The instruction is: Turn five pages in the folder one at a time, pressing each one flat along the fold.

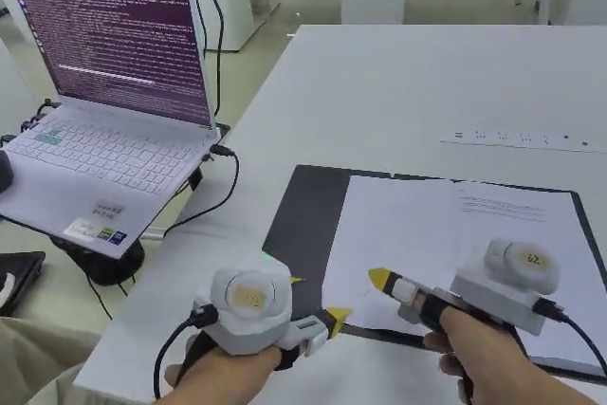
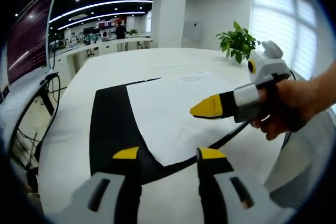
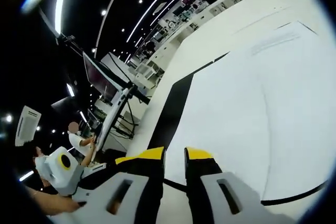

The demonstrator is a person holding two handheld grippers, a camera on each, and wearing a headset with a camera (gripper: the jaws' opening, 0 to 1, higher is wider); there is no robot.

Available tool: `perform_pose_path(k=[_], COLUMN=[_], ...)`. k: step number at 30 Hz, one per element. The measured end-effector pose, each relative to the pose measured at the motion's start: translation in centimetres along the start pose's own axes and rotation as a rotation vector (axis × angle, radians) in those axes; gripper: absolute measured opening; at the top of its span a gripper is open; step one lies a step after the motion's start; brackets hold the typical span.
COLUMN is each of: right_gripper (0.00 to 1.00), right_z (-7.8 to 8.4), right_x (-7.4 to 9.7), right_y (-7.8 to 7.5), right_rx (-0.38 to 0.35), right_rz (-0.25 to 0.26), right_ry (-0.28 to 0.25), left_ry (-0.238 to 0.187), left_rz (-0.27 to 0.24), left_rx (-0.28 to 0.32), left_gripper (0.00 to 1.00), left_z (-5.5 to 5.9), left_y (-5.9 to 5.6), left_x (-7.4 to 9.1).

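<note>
The folder lies open on the white table, its black inside cover (image 1: 299, 225) at the left and a white printed page (image 1: 455, 234) lying flat at the right. My left gripper (image 1: 318, 299) hovers open at the folder's near left corner, with nothing between its fingers; in its own view the jaws (image 2: 168, 153) stand apart over the black cover (image 2: 107, 124) and the page corner (image 2: 168, 114). My right gripper (image 1: 379, 279) is shut and empty, its yellow tip (image 2: 205, 108) just above the page's near edge. In its own view the jaws (image 3: 174, 153) point across the page (image 3: 247, 103).
An open laptop (image 1: 114, 92) sits on a stand off the table's left edge, with cables (image 1: 223, 187) hanging near the table's side. A thin printed strip (image 1: 522, 138) lies beyond the folder. A potted plant (image 2: 239, 43) stands at the table's far end.
</note>
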State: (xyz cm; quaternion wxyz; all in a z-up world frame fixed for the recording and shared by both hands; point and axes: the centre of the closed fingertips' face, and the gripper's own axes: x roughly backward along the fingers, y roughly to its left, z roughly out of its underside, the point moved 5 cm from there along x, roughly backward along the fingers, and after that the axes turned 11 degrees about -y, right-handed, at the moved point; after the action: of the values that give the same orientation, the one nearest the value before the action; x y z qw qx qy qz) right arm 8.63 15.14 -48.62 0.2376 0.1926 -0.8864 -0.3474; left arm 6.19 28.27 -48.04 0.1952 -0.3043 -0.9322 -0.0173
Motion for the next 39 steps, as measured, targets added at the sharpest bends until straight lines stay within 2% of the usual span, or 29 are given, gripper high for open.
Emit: perform_pose_path(k=[4, 10, 17, 19, 25, 29, 32, 34, 36, 39], right_gripper=[0.09, 0.06, 0.01, 0.00, 0.00, 0.00, 0.00, 0.00, 0.00, 0.00], right_z=[-1.5, -3.1, -4.4, -4.6, -5.3, -6.0, -6.5, -6.7, -6.9, -7.4], right_x=[1.3, 2.8, 3.4, 3.4, 2.8, 2.0, 1.2, 0.6, -0.1, -1.1], right_y=[-1.6, -3.1, -4.8, -5.2, -6.2, -6.6, -6.7, -6.9, -7.2, -7.7], right_rx=[0.005, 0.017, 0.034, 0.041, 0.051, 0.070, 0.112, 0.127, 0.188, 0.263], right_rz=[0.023, 0.051, 0.072, 0.079, 0.090, 0.081, 0.067, 0.063, 0.038, 0.039], right_ry=[-0.050, -0.087, -0.109, -0.116, -0.123, -0.137, -0.149, -0.138, -0.119, -0.119], left_ry=[0.022, 0.052, 0.043, 0.051, 0.079, 0.051, 0.032, 0.022, 0.011, 0.005], left_rz=[0.009, -0.015, -0.057, -0.064, -0.075, -0.054, -0.055, -0.062, -0.066, -0.066], left_rx=[-0.002, 0.001, 0.014, 0.010, 0.017, -0.011, -0.015, -0.019, -0.021, -0.022], left_gripper=[0.41, 0.40, 0.41, 0.41, 0.41, 0.43, 0.41, 0.40, 0.39, 0.39], left_z=[0.7, 1.6, 1.8, 2.0, 3.2, 3.3, 3.5, 3.5, 3.6, 3.6], left_y=[-0.7, -1.1, -1.4, -1.4, -1.5, -1.6, -1.4, -1.3, -1.3, -1.3], left_x=[-1.8, -3.7, -4.7, -4.9, -4.7, -4.5, -4.3, -4.4, -4.5, -4.6])
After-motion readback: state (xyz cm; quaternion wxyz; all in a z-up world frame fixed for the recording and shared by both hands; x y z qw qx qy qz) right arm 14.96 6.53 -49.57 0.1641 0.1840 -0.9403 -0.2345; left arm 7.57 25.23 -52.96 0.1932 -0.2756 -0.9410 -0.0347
